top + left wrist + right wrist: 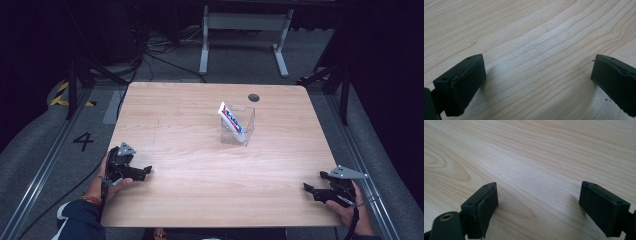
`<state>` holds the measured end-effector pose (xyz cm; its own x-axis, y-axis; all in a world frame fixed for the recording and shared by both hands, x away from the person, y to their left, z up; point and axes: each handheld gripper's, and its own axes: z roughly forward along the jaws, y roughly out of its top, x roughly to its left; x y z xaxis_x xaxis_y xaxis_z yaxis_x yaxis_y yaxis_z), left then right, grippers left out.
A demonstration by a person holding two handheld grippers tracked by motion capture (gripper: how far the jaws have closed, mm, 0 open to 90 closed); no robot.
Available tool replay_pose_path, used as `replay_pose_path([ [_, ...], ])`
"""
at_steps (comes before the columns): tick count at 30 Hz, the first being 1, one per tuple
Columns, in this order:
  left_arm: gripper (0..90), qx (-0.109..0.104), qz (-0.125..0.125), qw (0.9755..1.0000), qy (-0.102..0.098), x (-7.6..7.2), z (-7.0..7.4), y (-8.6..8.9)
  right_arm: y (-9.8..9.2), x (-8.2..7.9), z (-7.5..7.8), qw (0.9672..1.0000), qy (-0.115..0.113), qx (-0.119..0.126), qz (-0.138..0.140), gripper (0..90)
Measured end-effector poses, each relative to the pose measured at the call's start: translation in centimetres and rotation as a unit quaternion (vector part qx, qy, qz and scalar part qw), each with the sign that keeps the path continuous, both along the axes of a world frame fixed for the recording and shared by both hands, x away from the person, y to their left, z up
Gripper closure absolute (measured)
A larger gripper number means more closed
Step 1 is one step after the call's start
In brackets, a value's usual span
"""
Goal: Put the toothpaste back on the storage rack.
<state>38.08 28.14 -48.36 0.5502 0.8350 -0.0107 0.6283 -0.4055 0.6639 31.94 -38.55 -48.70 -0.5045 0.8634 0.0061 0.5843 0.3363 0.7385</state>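
L gripper (142,172) & R gripper (314,189) rest near table (190,150) front edge, jaws wide apart, nothing held.
Toothpaste tube (231,118) in clear box (239,125); label too small to read. Floor "4" (83,141).

Light wood-grain bench (175,125) with rounded corners, a small dark round hole (253,97) near its far edge, evenly lit from above. Around it, grey carpeted floor (45,135) with metal rails (37,175) along both sides, a black numeral 4 (83,141) marked at the left, yellow-and-black hazard tape (62,95) farther back, and loose black cables (150,55) trailing toward the dark far end. Behind, the white legs of another table frame (245,40), black stand legs (335,75) at both sides, and black curtains (385,60) closing off the room.
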Motion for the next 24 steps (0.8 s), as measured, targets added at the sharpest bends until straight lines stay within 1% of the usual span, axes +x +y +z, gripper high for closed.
replay_pose_path([
  [7, 0.2, 0.001, -0.001, 1.0000, 0.001, 0.04, 0.02, 0.01, 0.00, 0.00, 0.00, 1.0000, 0.000, 0.000, 0.000, 15.8],
  [9, 0.1, 0.003, -0.001, 1.0000, -0.003, 0.10, 0.01, 0.03, 0.00, 0.00, 0.00, 1.0000, 0.000, 0.000, 0.000, 15.8],
  [13, 0.1, 0.000, 0.000, 1.0000, 0.001, 0.11, 0.01, -0.02, 0.03, -0.05, 0.01, 1.0000, 0.000, 0.001, -0.004, 15.8],
  [18, 0.2, 0.000, 0.000, 1.0000, 0.000, 0.13, 0.01, -0.04, 0.04, -0.06, 0.01, 1.0000, 0.000, 0.002, -0.004, 15.8],
  [21, 0.2, 0.003, 0.000, 1.0000, -0.004, 0.20, 0.00, -0.04, 0.03, -0.07, 0.01, 1.0000, 0.000, 0.002, -0.005, 15.7],
  [23, 0.1, -0.001, 0.002, 1.0000, -0.001, 0.16, -0.01, -0.11, 0.03, -0.07, 0.01, 1.0000, 0.000, 0.001, -0.006, 15.8],
  [24, 0.2, 0.000, 0.001, 1.0000, -0.002, 0.18, 0.00, -0.08, 0.03, -0.08, 0.01, 1.0000, 0.000, 0.001, -0.006, 15.8],
])
